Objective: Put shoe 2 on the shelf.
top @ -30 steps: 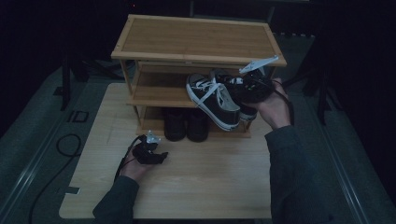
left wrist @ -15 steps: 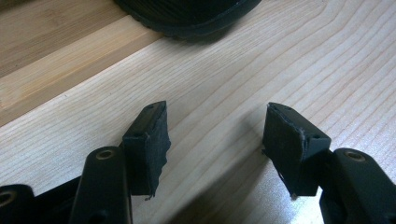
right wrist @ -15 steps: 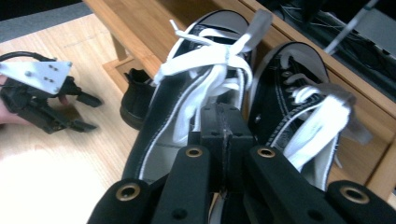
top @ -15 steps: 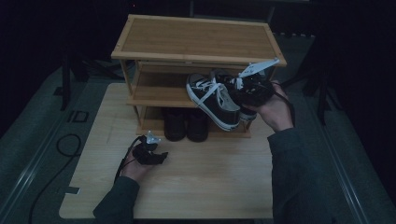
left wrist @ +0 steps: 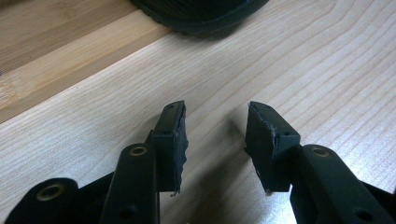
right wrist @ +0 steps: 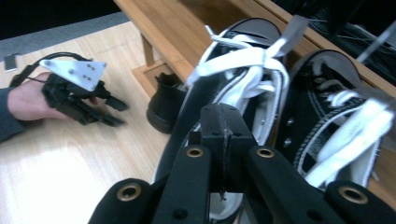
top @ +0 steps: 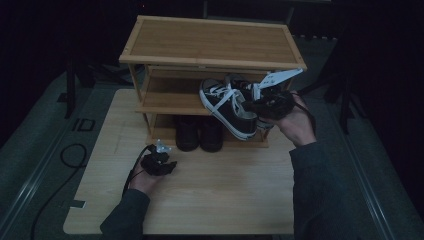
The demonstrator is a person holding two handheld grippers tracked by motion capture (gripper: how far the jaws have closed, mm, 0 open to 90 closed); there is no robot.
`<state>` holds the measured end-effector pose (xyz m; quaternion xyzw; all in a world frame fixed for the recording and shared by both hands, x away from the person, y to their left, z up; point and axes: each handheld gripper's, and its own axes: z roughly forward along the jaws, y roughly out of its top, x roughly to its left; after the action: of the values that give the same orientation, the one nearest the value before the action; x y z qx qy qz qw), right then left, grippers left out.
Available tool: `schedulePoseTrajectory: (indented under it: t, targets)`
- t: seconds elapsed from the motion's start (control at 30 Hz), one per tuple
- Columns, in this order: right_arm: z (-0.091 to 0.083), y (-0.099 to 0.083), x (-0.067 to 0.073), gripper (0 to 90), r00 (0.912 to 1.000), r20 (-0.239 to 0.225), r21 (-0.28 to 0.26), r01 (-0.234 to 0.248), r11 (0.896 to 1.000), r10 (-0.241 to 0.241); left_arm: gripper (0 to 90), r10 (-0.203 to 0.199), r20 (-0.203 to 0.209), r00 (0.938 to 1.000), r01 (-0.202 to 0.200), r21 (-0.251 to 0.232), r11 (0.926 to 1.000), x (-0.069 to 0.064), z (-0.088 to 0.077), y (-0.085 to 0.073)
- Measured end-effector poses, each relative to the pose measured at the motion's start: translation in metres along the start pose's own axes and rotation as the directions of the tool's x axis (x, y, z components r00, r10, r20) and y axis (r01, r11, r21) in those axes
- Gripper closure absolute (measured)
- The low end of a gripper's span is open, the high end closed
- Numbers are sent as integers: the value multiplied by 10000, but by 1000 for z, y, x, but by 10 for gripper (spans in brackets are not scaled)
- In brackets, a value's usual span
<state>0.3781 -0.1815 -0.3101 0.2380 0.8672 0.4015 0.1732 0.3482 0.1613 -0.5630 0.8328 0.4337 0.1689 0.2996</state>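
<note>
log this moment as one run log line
right gripper: shut on sneaker at shelf | left gripper: open, just been closing, nothing between fingers, over table

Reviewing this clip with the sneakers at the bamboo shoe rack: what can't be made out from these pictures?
- Whether the right gripper pinches sneaker fabric: right gripper view, the shut jaws cover the contact spot.
- The second sneaker: high view, mostly hidden behind the near sneaker and the gripper.
- The dark shoes on the bottom shelf: high view, too dim for detail.
- The shoe sole: left gripper view, cut off by the top edge.
</note>
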Motion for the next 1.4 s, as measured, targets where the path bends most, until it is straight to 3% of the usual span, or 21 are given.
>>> schedulePoseTrajectory:
  t: [0.17, 0.5, 0.87, 1.03, 1.4]
  targets:
    - [-2, -1, 6, 900, 9995, -267, -121, 159, 9998, -163, 596, 246, 58, 9997, -245, -53, 9997, -3, -6, 6]
    - [-2, -4, 20, 900, 9974, -537, -283, 464, 9985, -479, 618, 47, 391, 9992, -28, -491, 9988, -3, -21, 17]
    - [4, -8, 40, 900, 9936, -682, -288, 880, 9957, -898, 611, 203, 401, 9990, -175, -689, 9975, -7, -33, 34]
    - [8, -18, 41, 900, 9928, -894, -185, 782, 9968, -796, 629, 173, 701, 9974, -115, -820, 9966, -7, -41, 45]
    - [18, -41, 45, 898, 9902, -1164, -10, 771, 9970, -767, 682, 719, 866, 9936, -625, -1064, 9924, -15, -55, 71]
